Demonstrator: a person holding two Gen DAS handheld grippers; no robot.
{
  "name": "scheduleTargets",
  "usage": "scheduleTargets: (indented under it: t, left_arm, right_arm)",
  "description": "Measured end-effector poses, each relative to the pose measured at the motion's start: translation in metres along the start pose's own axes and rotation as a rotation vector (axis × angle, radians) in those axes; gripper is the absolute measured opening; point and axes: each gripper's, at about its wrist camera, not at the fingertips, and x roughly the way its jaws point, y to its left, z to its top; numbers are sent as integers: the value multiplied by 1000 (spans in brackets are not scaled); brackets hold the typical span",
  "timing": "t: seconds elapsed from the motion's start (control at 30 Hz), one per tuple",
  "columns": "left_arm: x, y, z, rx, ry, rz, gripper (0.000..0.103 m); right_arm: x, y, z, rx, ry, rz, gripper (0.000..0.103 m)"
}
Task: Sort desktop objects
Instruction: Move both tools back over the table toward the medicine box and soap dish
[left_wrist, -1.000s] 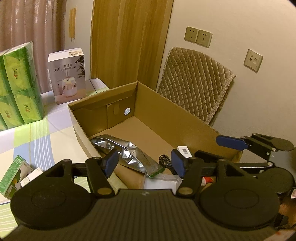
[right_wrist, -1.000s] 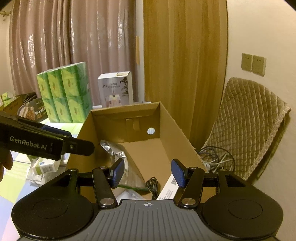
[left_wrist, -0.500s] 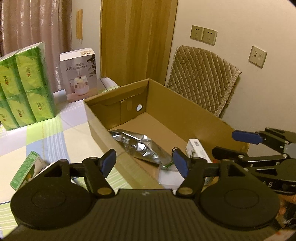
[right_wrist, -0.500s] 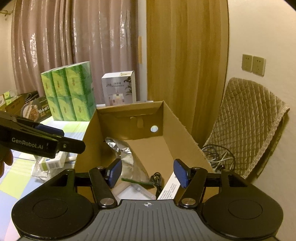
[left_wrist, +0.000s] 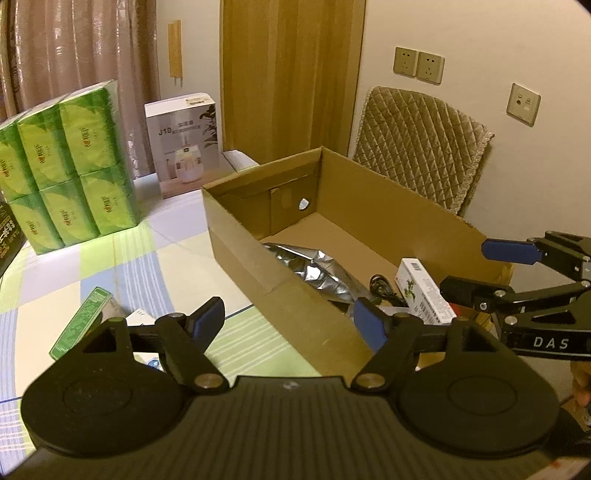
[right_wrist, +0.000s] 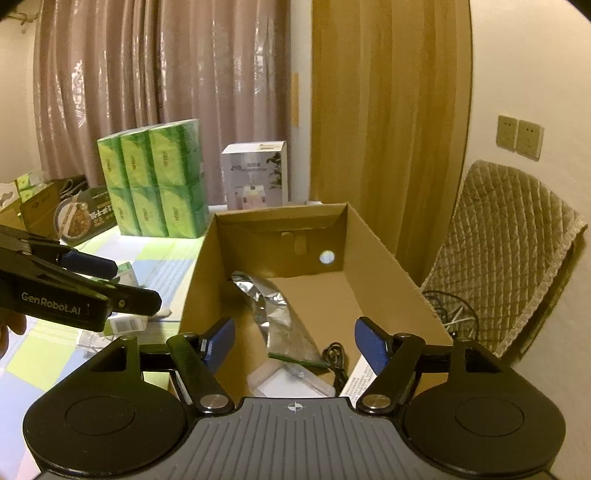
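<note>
On the table, the cardboard box is placed at the centre. Inside it, a foil bag is laid, with a cable and a small carton at 3 o'clock from it. The tissue packs are found at 10 o'clock from the box, the humidifier box at 11 o'clock, and the chair at 2 o'clock.

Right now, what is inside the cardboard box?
The cardboard box holds a crumpled silver foil bag, a black cable, a small white carton and a clear plastic packet. Anything beneath the bag, or behind the near wall, is hidden.
</note>
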Motion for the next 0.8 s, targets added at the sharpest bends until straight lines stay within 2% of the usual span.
scheduleTargets:
  t: [0.1, 0.57, 0.8]
  left_arm:
    - [-3, 9, -4, -1, -3, 19, 79]
    - [-20, 58, -38, -12, 37, 103, 85]
    - [-46, 106, -49, -75, 10, 184, 89]
  right_arm:
    - [0, 3, 0, -5, -2, 2, 71]
    - [5, 27, -2, -30, 3, 42, 76]
    - [6, 49, 1, -61, -8, 75, 78]
